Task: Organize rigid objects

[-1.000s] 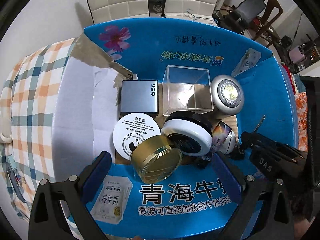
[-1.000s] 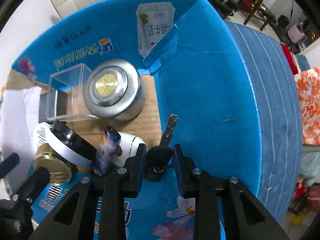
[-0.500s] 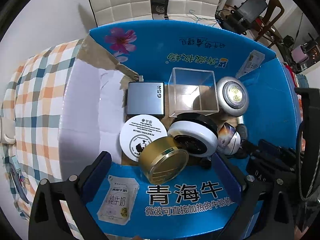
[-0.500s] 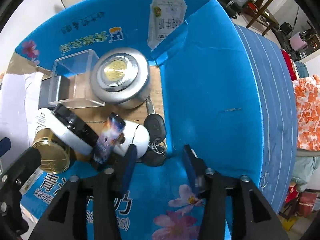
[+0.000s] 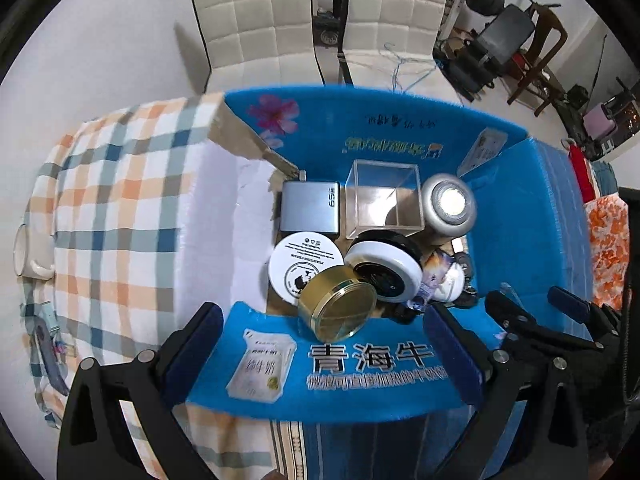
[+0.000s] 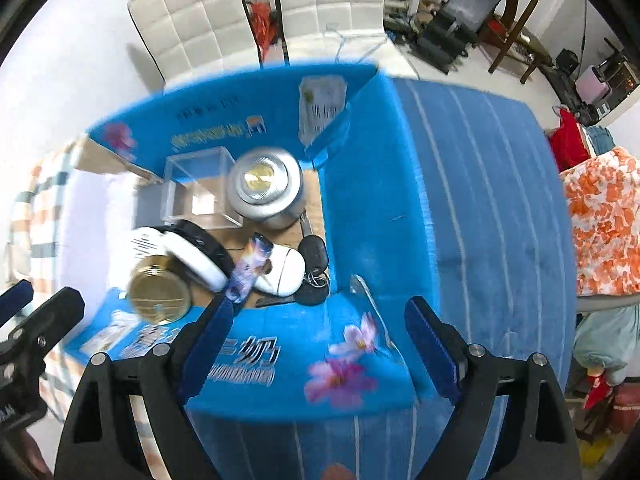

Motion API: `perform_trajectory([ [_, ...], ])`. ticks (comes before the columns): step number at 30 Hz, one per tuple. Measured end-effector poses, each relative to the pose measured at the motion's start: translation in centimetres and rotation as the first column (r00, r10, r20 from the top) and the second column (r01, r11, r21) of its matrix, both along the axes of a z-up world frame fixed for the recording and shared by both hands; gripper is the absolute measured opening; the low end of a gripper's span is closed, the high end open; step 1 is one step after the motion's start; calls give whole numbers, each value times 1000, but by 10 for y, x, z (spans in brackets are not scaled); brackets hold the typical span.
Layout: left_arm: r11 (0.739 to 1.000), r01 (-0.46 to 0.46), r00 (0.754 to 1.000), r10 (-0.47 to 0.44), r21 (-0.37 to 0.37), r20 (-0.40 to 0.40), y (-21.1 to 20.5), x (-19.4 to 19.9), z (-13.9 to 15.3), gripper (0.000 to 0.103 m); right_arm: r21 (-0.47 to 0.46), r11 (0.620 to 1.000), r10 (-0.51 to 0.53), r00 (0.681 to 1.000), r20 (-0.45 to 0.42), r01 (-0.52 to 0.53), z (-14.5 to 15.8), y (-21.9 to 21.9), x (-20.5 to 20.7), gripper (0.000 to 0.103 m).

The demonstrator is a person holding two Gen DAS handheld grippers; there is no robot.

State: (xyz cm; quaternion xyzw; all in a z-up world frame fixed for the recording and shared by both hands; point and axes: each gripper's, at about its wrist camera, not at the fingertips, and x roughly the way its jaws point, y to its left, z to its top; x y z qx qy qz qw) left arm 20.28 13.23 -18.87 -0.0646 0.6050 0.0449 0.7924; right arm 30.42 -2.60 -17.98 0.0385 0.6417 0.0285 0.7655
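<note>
Since the earlier frame the right tongs [image 6: 316, 340] have let go of the black car key [image 6: 314, 254], their jaws having just been opening, and both tongs have risen above the blue box [image 5: 520, 216].

Left wrist view: left tongs [image 5: 320, 344] point steeply down over the box's near wall, jaws spread wide, nothing between them. Inside lie a grey case [image 5: 310, 208], a clear cube [image 5: 384, 200], a silver tin [image 5: 450, 204], a white lid [image 5: 306, 264], a gold tin [image 5: 338, 306] and a black-and-white jar [image 5: 384, 270].

Right wrist view: right tongs point steeply down, jaws wide and empty; the key lies in the box's near right corner, against the wall, touching a white case [image 6: 286, 268].
</note>
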Motion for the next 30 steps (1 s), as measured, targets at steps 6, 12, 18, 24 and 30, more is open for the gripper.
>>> perform_trajectory([
  [6, 1000, -6, 995, 6, 1, 104, -1, -28, 70, 103, 55, 998, 4, 996, 84, -9, 80, -13, -32, 90],
  [12, 1000, -6, 981, 6, 1, 194, -6, -56, 134, 103, 88, 996, 3, 987, 162, -18, 146, -23, -65, 90],
  [18, 1000, -5, 970, 6, -4, 243, -7, -77, 168, 103, 87, 996, 6, 972, 237, -28, 193, -30, -88, 94],
  [24, 1000, -14, 964, 14, 1, 267, -7, -94, 182, 103, 57, 997, 24, 957, 288, -42, 222, -28, -103, 95],
  [30, 1000, -17, 964, 15, 9, 265, -9, -105, 184, 103, 38, 998, 31, 955, 296, -44, 230, -29, -105, 95],
])
